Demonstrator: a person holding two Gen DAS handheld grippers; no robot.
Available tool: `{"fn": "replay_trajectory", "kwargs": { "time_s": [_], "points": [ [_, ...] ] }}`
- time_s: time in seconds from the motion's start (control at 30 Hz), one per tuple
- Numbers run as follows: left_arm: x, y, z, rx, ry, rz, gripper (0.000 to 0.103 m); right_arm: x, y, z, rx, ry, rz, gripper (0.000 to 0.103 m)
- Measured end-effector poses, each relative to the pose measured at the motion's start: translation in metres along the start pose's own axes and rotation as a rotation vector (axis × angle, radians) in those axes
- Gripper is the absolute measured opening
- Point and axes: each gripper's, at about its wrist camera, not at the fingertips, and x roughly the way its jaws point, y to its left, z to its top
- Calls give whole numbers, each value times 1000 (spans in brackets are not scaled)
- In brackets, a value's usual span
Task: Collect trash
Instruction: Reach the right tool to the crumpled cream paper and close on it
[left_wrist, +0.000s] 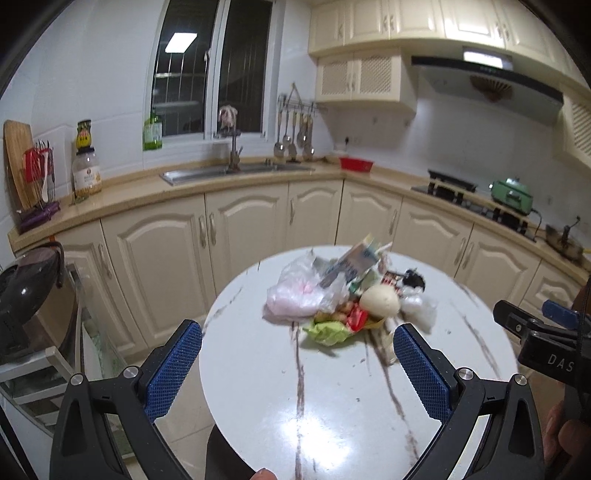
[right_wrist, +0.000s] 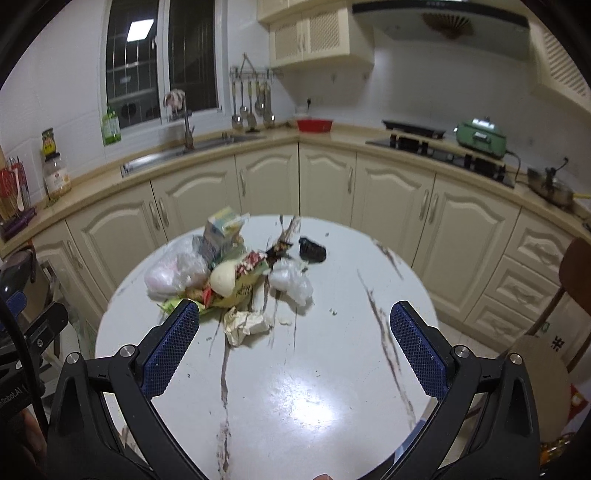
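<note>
A trash pile (right_wrist: 225, 273) is heaped on a round marble-veined table (right_wrist: 295, 387) amid cream kitchen cabinets (right_wrist: 391, 188). The left gripper (left_wrist: 297, 354) and right gripper (right_wrist: 295, 332) are held wide open, empty.

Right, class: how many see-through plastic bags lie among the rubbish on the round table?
2: a large pinkish see-through plastic bag at the pile's left, a small crumpled clear plastic bag at its right. Others may be buried.

Readable text: "DAS", cut off at the frame edge, on the right gripper (left_wrist: 546, 325) body; "Robot.AI", partly cut off, on the left gripper (right_wrist: 22, 317) body. Jar and bottle labels illegible.
</note>
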Motion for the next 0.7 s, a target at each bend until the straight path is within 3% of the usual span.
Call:
{"fn": "replay_trajectory", "kwargs": {
  "time_s": [0.47, 0.7],
  "points": [
    [107, 1, 7, 33, 220, 13, 102, 128, 27, -24, -54, 287, 110, 103],
    [141, 3, 12, 33, 273, 6, 102, 167, 36, -32, -63, 364, 128, 91]
  ]
}}
